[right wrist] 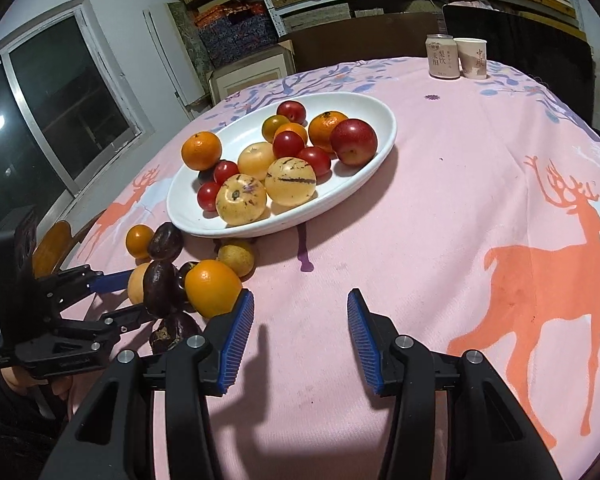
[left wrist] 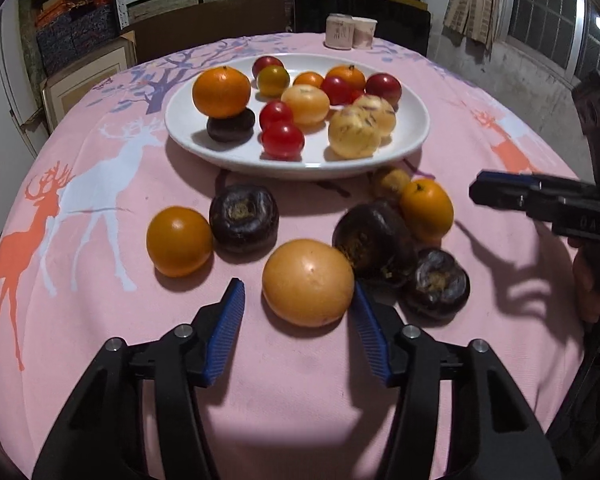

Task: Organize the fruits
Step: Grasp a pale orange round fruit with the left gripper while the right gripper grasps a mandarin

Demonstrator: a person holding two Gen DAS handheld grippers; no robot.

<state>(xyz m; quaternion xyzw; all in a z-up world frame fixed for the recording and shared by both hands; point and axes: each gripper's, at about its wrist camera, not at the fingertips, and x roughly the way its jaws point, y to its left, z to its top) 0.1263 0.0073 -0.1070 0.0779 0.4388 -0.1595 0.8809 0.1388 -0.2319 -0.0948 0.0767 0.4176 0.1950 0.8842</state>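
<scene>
The left claw [left wrist: 298,308] is spread wide, low over the pink-clothed surface [left wrist: 300,392]. A pale orange fruit [left wrist: 308,282] lies between its fingers, touching or nearly touching the right pad and well clear of the left one. The fruit is nearly round, with no clear long axis.

Around it on the cloth lie loose fruits: an orange [left wrist: 179,241] to its left, a dark fruit [left wrist: 244,223] beside that with its stem scar tilted toward the camera, and two more dark ones [left wrist: 374,240] [left wrist: 436,282] to the right. Behind those sit another orange [left wrist: 426,210] and a small brown fruit [left wrist: 390,182], close under the plate's near rim.

The white oval plate [right wrist: 380,136] stands mid-surface, its long axis running across the left wrist view. It holds oranges, red fruits and pale yellow striped ones.

The right claw [right wrist: 300,336] is spread and holds nothing, over bare cloth to the right of the loose pile. A can [right wrist: 443,57] and a paper cup [right wrist: 474,58] stand side by side near the far edge.
</scene>
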